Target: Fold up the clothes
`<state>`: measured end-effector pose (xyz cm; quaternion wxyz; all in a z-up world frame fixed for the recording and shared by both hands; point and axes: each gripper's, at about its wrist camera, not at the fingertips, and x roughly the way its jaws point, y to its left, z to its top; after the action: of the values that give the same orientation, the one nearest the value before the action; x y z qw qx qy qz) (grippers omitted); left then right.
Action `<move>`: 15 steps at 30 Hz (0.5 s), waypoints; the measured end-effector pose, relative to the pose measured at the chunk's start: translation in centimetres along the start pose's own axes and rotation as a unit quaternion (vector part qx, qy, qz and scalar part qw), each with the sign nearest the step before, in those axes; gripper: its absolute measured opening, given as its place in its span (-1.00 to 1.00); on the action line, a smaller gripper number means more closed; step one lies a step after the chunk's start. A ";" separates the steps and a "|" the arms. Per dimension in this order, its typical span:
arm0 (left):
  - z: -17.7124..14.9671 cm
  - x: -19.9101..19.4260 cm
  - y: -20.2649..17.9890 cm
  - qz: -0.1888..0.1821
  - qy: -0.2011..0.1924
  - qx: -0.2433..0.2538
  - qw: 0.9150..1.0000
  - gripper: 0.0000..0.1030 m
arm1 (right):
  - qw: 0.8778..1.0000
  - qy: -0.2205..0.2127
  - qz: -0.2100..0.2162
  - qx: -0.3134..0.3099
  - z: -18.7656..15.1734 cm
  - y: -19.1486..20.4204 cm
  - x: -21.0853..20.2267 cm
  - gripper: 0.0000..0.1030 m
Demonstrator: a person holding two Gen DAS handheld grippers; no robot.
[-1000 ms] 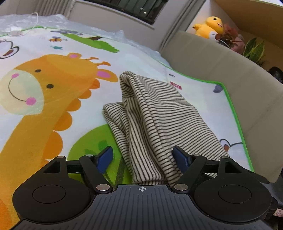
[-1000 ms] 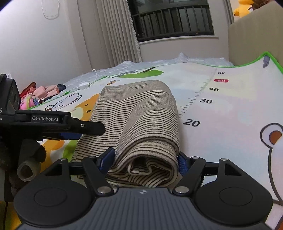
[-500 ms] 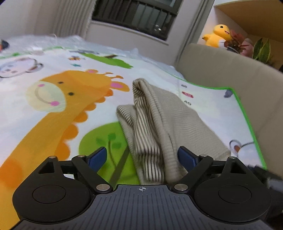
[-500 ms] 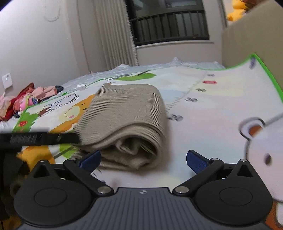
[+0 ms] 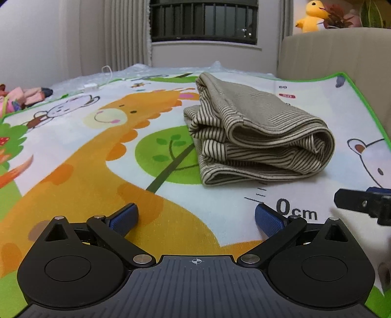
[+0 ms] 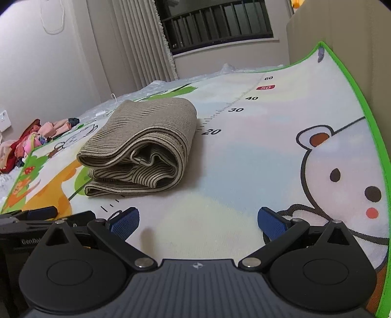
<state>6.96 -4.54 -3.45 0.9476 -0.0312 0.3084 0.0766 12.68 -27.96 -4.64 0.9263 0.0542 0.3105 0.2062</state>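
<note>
A beige garment with thin dark stripes (image 5: 256,137) lies folded in a thick stack on the cartoon play mat (image 5: 97,151). It also shows in the right wrist view (image 6: 141,149). My left gripper (image 5: 195,217) is open and empty, low over the mat a short way in front of the garment. My right gripper (image 6: 198,220) is open and empty too, in front and to the right of the garment. The right gripper's finger shows at the right edge of the left wrist view (image 5: 361,203). The left gripper's body shows at the lower left of the right wrist view (image 6: 36,220).
A pile of pink and red clothes (image 6: 31,141) lies off the mat's far left. A beige padded wall (image 5: 342,56) runs along the mat's right edge (image 6: 354,97). A yellow plush toy (image 5: 309,16) and plants sit above it. A curtain and window are behind.
Both grippers opened wider and pulled back from the folded garment, which they straddled a second ago. The garment now lies free on the mat.
</note>
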 end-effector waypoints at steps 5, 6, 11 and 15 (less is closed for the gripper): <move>-0.3 0.0 0.2 -0.009 -0.002 -0.013 1.000 1.00 | 0.999 0.013 -0.020 -0.032 0.0 1.0 0.3 1.00; -0.3 0.0 0.2 -0.011 -0.001 -0.014 1.000 1.00 | 0.999 0.016 -0.024 -0.039 0.0 1.2 0.4 1.00; -0.2 0.2 0.4 -0.017 0.003 -0.012 1.000 1.00 | 0.999 0.017 -0.021 -0.039 0.0 1.1 0.4 1.00; -0.3 0.1 0.5 -0.018 -0.002 -0.015 1.000 1.00 | 0.999 0.016 -0.016 -0.034 0.0 0.8 0.4 1.00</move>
<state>6.81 -4.08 -3.79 0.9488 -0.0508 0.3050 0.0644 12.71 -27.06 -4.69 0.9257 0.0149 0.3192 0.2026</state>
